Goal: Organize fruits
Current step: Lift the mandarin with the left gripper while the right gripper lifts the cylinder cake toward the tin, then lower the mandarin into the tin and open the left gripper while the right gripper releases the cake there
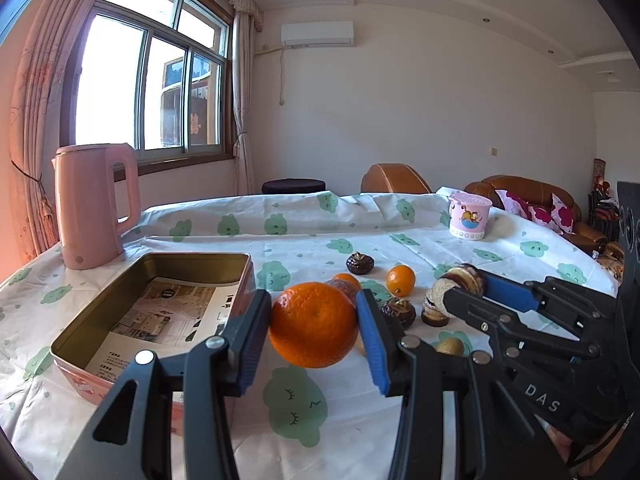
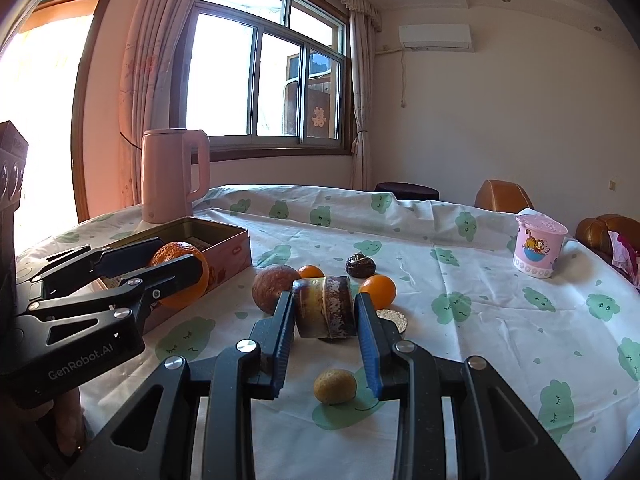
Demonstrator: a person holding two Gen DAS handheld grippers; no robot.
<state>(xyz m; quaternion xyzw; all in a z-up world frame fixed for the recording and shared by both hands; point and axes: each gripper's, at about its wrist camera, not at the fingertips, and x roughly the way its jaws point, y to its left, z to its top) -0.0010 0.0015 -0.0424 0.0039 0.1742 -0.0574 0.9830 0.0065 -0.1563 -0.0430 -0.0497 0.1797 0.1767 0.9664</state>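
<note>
Blown-out window (image 1: 148,84) daylight, fisheye-warped edges

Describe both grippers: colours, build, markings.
Left gripper and right gripper look alike: matte black angular linkage frames with cut-outs and silver round pivot pins, each ending in two flat fingers faced with ribbed blue pads. White lettering shows on the bodies: "GenRobot.AI" on the left, "DAS" on the right. No cables or sleeves in view.

glossy metal tin (image 1: 80,320), matt printed cloth (image 1: 304,240), dimpled orange (image 1: 314,326)
</note>
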